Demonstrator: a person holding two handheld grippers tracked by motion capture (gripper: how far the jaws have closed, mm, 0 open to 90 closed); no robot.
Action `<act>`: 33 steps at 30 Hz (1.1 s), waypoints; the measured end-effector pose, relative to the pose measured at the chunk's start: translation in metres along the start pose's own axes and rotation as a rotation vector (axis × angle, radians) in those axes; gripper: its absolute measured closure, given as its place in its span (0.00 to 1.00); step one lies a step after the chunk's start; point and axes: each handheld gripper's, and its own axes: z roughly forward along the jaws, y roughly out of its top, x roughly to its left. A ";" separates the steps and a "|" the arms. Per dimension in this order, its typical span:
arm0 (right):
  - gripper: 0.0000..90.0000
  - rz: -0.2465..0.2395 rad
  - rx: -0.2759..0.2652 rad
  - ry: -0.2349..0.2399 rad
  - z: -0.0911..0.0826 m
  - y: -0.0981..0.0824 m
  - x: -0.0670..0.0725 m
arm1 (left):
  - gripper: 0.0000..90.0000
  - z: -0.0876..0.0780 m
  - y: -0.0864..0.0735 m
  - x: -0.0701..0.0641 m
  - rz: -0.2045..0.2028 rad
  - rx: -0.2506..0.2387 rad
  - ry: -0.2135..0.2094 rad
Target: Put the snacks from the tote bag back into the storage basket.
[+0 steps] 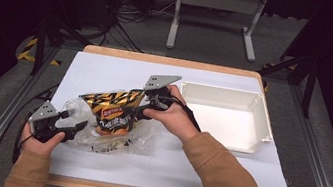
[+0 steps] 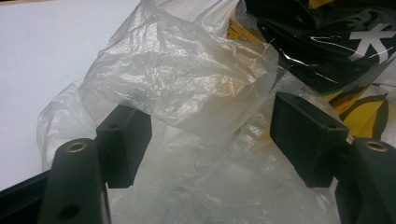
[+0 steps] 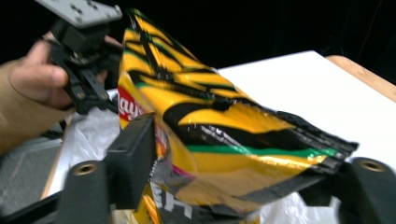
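Observation:
A yellow, black and green chip bag (image 1: 113, 110) lies across a crumpled clear plastic bag (image 1: 144, 138) on the white sheet. My right gripper (image 1: 142, 107) comes in from the right and is shut on the chip bag's upper end. In the right gripper view the chip bag (image 3: 219, 140) spans the gap between the jaws (image 3: 229, 172). My left gripper (image 1: 75, 120) is at the plastic bag's left edge. In the left gripper view bunched film (image 2: 187, 79) fills the space between both pads (image 2: 212, 135). The chip bag (image 2: 327, 42) shows behind it.
An empty white bin (image 1: 261, 123) stands at the right of the table, close behind the right hand. The white sheet (image 1: 107, 69) covers most of the wooden tabletop. The left hand and its gripper (image 3: 86, 93) appear at the upper left of the right gripper view.

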 end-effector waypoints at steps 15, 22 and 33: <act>0.95 -0.105 0.053 0.023 -0.010 0.009 0.014 | 0.33 -0.003 0.001 0.000 0.003 -0.021 0.021; 1.00 -0.106 0.050 -0.004 -0.010 0.014 0.021 | 0.33 -0.005 0.001 0.000 -0.004 -0.039 0.031; 1.00 -0.082 0.001 -0.005 -0.020 0.026 0.024 | 0.20 -0.018 0.009 -0.006 -0.005 -0.097 0.095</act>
